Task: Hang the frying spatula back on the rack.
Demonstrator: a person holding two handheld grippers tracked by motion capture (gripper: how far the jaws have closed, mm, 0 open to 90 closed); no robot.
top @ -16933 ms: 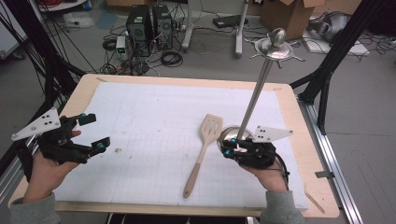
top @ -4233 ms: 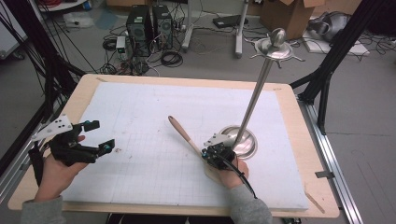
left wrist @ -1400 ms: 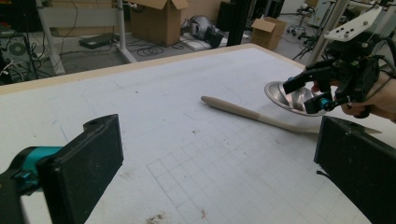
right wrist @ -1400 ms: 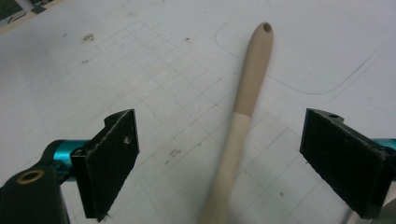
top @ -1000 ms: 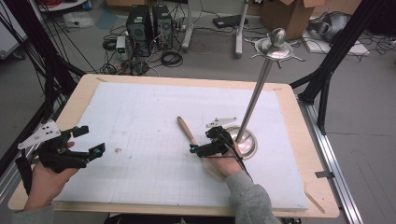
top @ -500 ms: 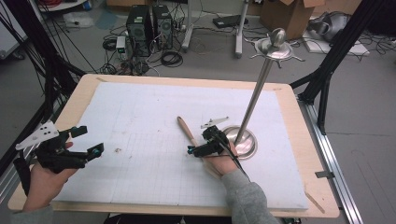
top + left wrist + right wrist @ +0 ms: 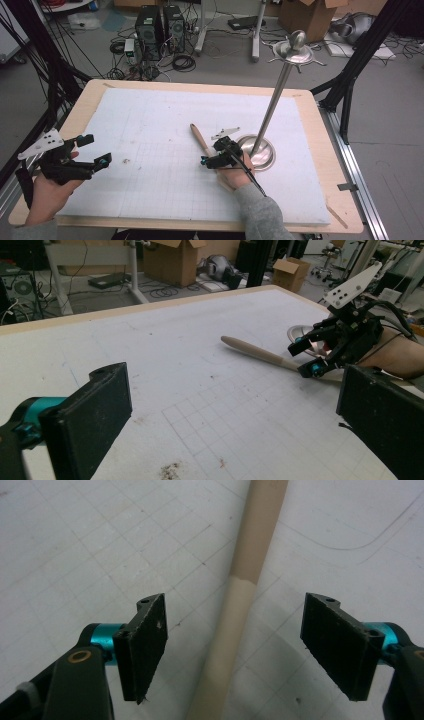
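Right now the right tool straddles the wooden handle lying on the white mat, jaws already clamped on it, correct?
Not clamped. The right gripper view shows the right tool straddling the wooden handle with gaps on both sides; its jaws have just been closing but do not touch it yet.

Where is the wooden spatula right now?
The wooden spatula lies flat on the white mat near the table's middle, its handle running between the right gripper's open jaws, beside the metal stand's round base.

My right gripper (image 7: 214,159) hid the spatula's (image 7: 199,139) blade at five o'clock, and its handle (image 7: 235,605) ran off my gripper view at twelve and six.
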